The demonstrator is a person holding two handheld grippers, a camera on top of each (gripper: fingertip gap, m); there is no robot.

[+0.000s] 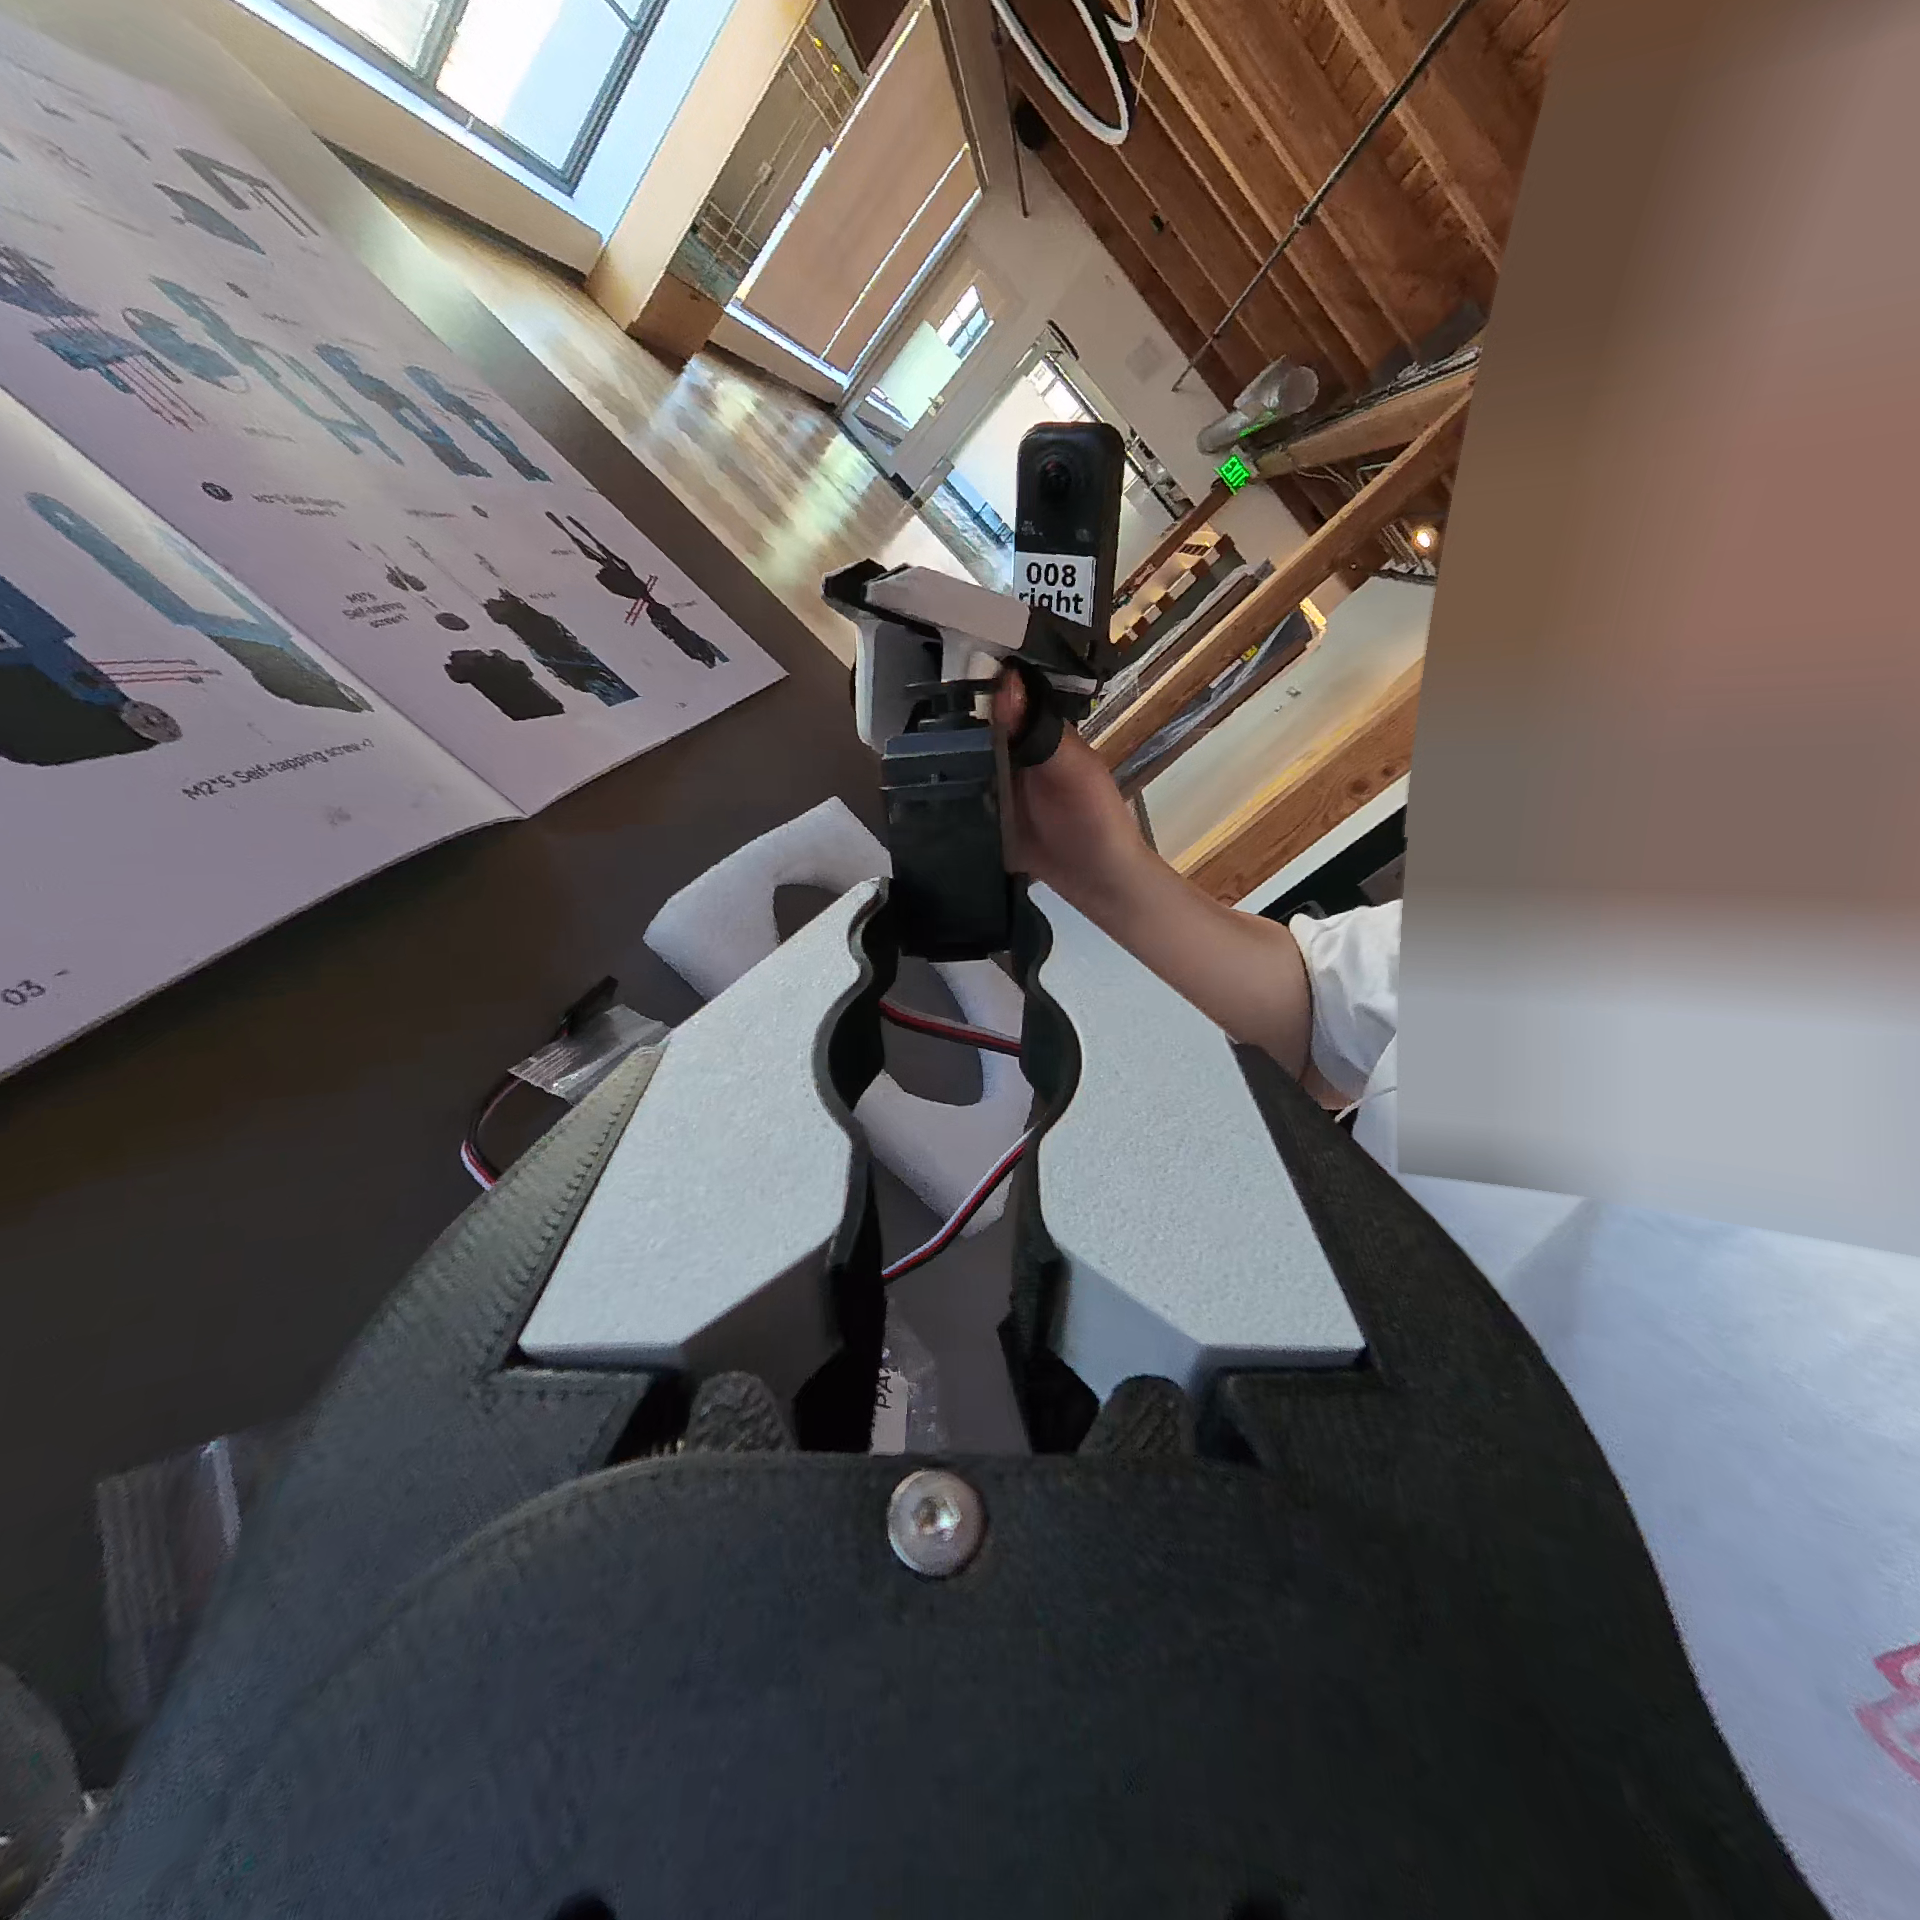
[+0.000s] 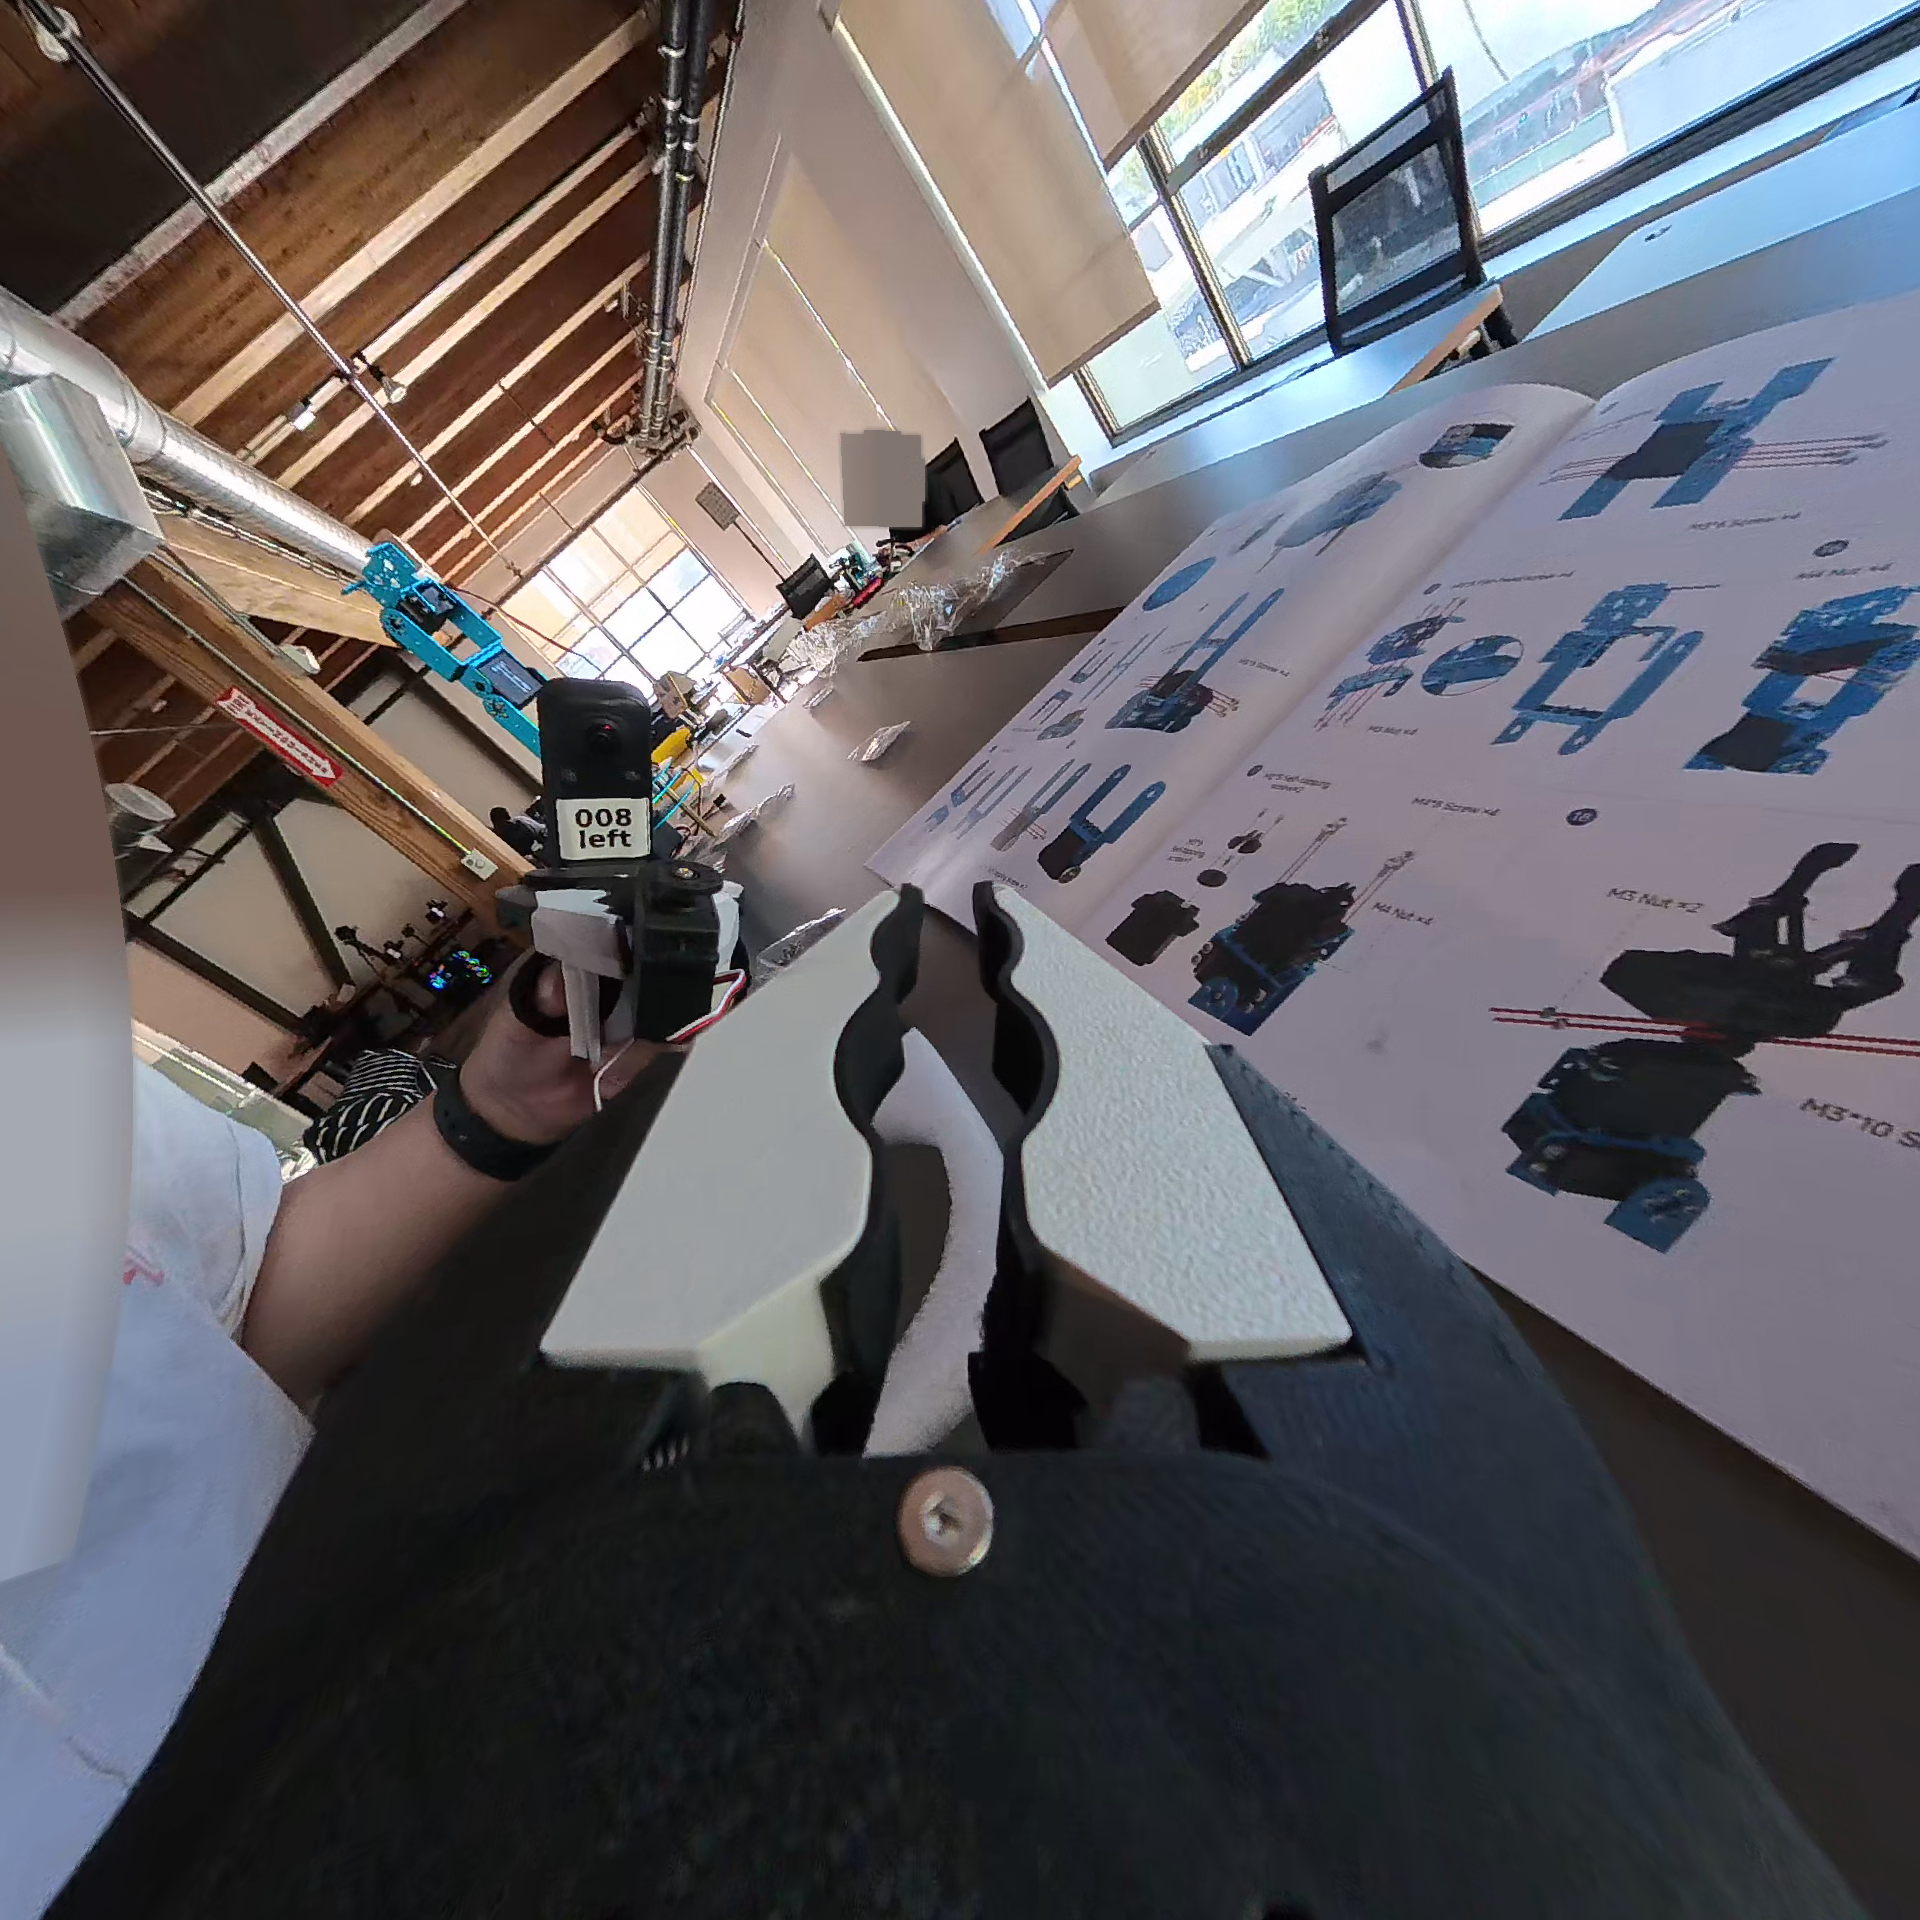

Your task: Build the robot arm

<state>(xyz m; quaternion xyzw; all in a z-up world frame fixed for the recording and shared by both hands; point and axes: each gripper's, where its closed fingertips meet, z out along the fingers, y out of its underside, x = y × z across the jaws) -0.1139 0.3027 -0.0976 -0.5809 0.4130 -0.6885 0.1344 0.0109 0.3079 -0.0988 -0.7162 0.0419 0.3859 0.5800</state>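
Note:
My left gripper (image 1: 956, 904) is shut on a black servo motor (image 1: 948, 831), gripped at the fingertips and held above the dark table (image 1: 312, 1195). The servo's red, white and black wire (image 1: 966, 1195) hangs down between the fingers. My right gripper (image 2: 940, 904) has a narrow gap between its jaws and nothing in it. It hovers over a white foam piece (image 2: 935, 1153). In the left wrist view the right gripper (image 1: 868, 644) is just beyond the servo's top. In the right wrist view the left gripper (image 2: 623, 966) and servo (image 2: 675, 977) are off to the left.
An open assembly booklet (image 1: 312, 520) lies on the table; it also shows in the right wrist view (image 2: 1507, 831). The white foam piece (image 1: 727, 904) and a small plastic bag (image 1: 582, 1049) lie under the left gripper. A blue robot arm (image 2: 436, 623) stands farther back. About 12 centimeters separates my left fingertips from my right.

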